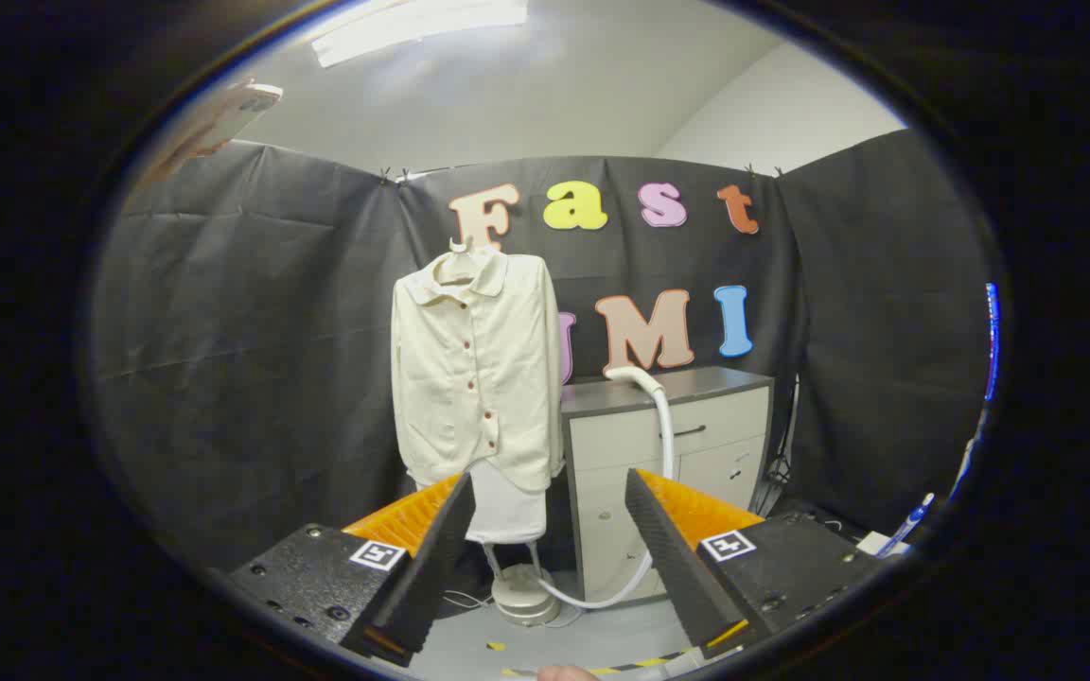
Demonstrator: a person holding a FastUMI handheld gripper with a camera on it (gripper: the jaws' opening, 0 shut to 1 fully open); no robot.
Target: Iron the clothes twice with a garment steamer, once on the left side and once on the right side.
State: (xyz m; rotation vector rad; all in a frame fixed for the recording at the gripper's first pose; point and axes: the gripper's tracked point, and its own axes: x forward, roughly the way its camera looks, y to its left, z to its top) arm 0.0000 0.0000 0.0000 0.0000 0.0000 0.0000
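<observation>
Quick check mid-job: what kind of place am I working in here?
Probably a staged indoor recording booth, not a home: black cloth walls, a jacket hung on a stand, a grey cabinet with the steamer hose on it. The tool is open, holding nothing.

Gripper (545, 558): black screwed blocks bearing square black-and-white markers, orange ribbed panels, jaws set wide apart.

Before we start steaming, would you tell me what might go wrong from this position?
1. The gripper is open and holds nothing; the steamer head lies on the cabinet beyond the fingers, so a poor grasp there could drop it.
2. The white hose loops down past the cabinet to the base; it may snag or tug.
3. The cream shirt hangs loosely on a hanger and could swing away.
</observation>
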